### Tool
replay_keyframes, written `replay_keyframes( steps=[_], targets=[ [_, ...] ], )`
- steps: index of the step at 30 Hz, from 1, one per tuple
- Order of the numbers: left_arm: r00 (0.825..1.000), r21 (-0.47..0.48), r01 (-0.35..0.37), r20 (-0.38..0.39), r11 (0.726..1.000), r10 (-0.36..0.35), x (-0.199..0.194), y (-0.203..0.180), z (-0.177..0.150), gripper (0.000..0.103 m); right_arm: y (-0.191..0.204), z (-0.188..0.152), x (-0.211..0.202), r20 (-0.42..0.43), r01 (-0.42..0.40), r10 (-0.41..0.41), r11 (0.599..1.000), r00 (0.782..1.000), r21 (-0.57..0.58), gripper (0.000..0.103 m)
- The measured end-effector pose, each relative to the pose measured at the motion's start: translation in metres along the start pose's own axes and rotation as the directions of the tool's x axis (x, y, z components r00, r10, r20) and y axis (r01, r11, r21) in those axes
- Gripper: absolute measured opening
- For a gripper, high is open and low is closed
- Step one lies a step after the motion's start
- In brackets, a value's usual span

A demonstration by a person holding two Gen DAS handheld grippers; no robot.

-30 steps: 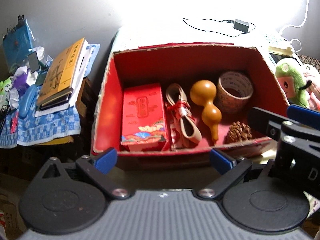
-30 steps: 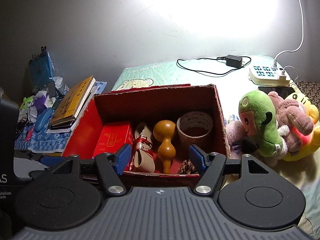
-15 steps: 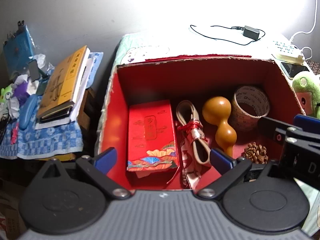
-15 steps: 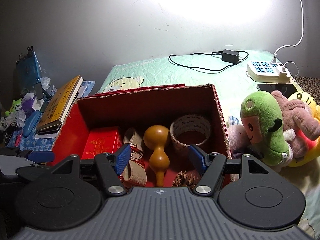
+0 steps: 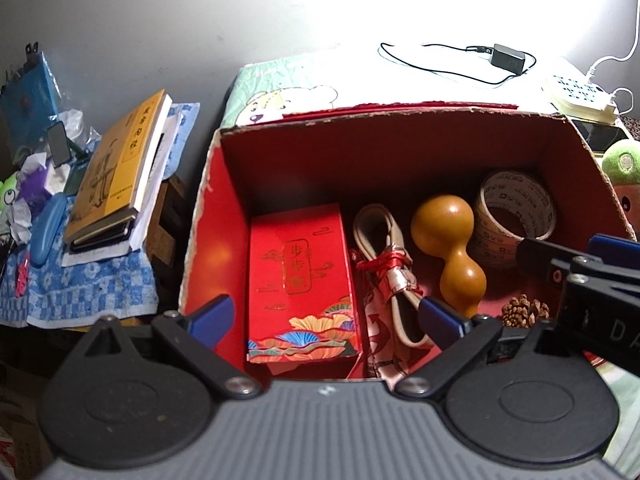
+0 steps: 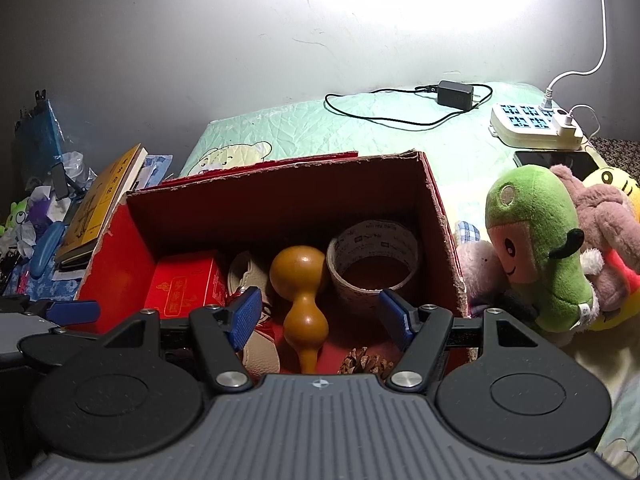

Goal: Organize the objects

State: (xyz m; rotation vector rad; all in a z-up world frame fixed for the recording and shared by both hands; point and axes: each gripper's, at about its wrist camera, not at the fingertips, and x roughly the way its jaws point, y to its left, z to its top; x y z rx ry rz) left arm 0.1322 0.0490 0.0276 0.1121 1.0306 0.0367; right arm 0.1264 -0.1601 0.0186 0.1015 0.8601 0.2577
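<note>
An open red cardboard box [image 5: 224, 208] sits on a bed covered by a pale green sheet [image 6: 304, 128] printed with a cartoon bear. Inside the box, from left to right, lie a red gift box [image 5: 300, 280] with gold characters and a fan pattern, a coiled beige strap [image 5: 384, 264] tied with red cord, a tan wooden gourd [image 5: 452, 248], and a wide roll of printed packing tape [image 5: 516, 216] standing on its side at the far right. A small pine cone [image 5: 524, 312] rests on the box floor near the front right corner, just in front of the tape.

The left gripper [image 5: 324, 316] hovers over the near edge of the box, its blue-padded jaws spread wide and holding nothing, with the gift box and the strap between them in its view. The right gripper [image 6: 320, 312] hangs over the near right part of the box, jaws also wide apart and empty, framing the gourd.

Right of the box, plush toys are piled together, the nearest a green one [image 6: 536, 240]. Far on the bed lie a black charger [image 6: 456, 94] with its cable and a white power strip [image 6: 536, 124]. Left of the bed, a yellow book [image 5: 116, 168] tops a stack on a blue checked cloth [image 5: 88, 288].
</note>
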Motion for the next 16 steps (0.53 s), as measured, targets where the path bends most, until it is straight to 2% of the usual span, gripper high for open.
replay_keyframes(
  steps=[10,16],
  targets=[
    [0.999,0.010,0.040,0.020,0.999,-0.041,-0.0011,-0.0044,-0.0001,0.089,-0.0054,-0.0009,0.0011,0.005,-0.002,0.002,1.000,1.000,0.022,0.067],
    [0.999,0.011,0.024,0.027,1.000,-0.025,-0.0017,-0.0052,-0.0003,0.089,-0.0052,-0.0015,0.0011,0.008,0.003,-0.003,1.000,1.000,0.023,0.067]
  ],
)
